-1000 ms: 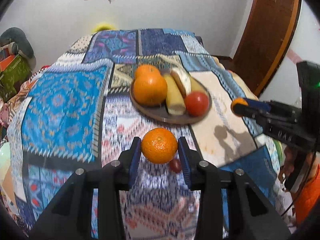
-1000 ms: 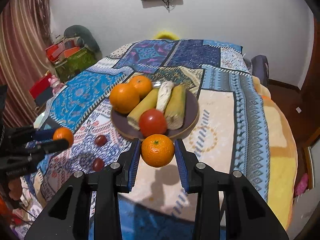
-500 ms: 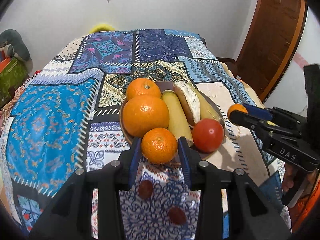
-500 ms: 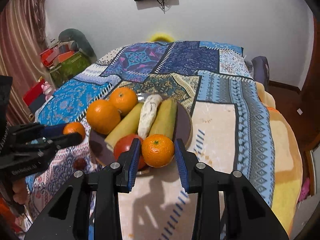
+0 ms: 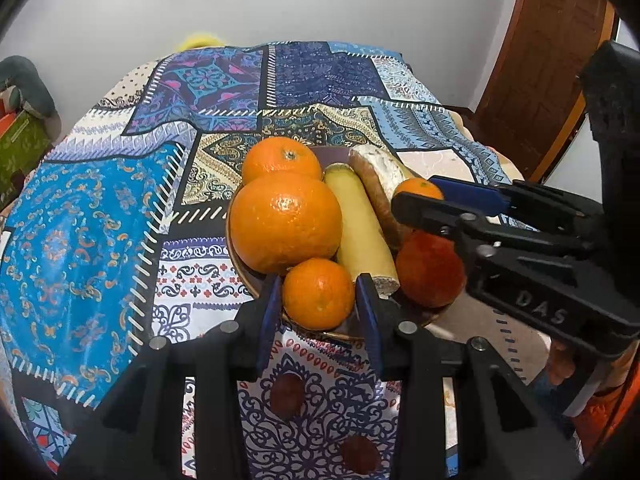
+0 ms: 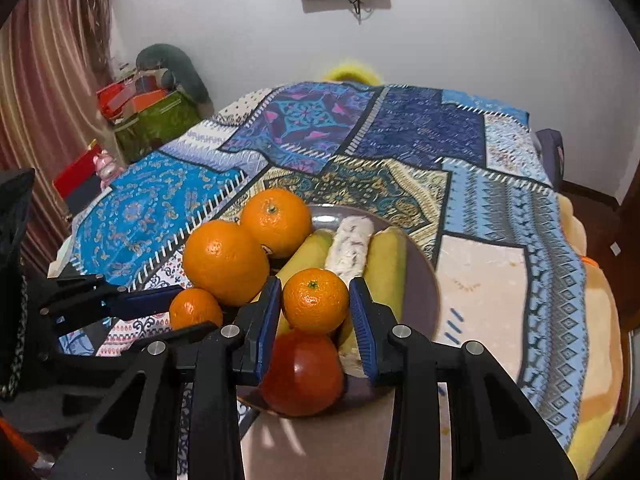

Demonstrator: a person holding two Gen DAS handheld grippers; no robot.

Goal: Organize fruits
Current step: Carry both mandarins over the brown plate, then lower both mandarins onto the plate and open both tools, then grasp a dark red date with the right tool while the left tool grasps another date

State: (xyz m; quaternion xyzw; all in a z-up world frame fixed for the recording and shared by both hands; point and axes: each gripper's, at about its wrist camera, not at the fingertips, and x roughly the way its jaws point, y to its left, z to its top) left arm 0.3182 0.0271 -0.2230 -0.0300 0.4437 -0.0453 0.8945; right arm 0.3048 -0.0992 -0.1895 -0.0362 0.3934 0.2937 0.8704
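While I look through the left wrist camera, my left claw [image 5: 318, 308] is squeezing a small mandarin [image 5: 318, 294] between its blue pads. It hangs just over the near edge of the brown plate [image 5: 240, 268]. On the plate sit two big oranges [image 5: 285, 222], long yellow fruits like bananas [image 5: 362, 236], and a red tomato [image 5: 430, 268]. My right claw [image 5: 416, 196] reaches in from the side, gripping a second mandarin [image 5: 418, 189] above the bananas. Two small dark red fruits [image 5: 286, 395] lie on the bright patchwork cloth [image 5: 80, 240], close to me and off the plate.

From the right wrist camera, my right claw [image 6: 316, 308] is pinching its own mandarin [image 6: 315, 300] tight, above the tomato [image 6: 302, 374] and the bananas [image 6: 384, 272]. The left claw [image 6: 188, 316] comes in from the left with its mandarin [image 6: 195, 308], just beside the big orange [image 6: 225, 262].

I think I am putting both mandarins down on the plate. Next I should lower each one into a gap and let go softly, so they do not roll off. The little red fruits are waiting after that.
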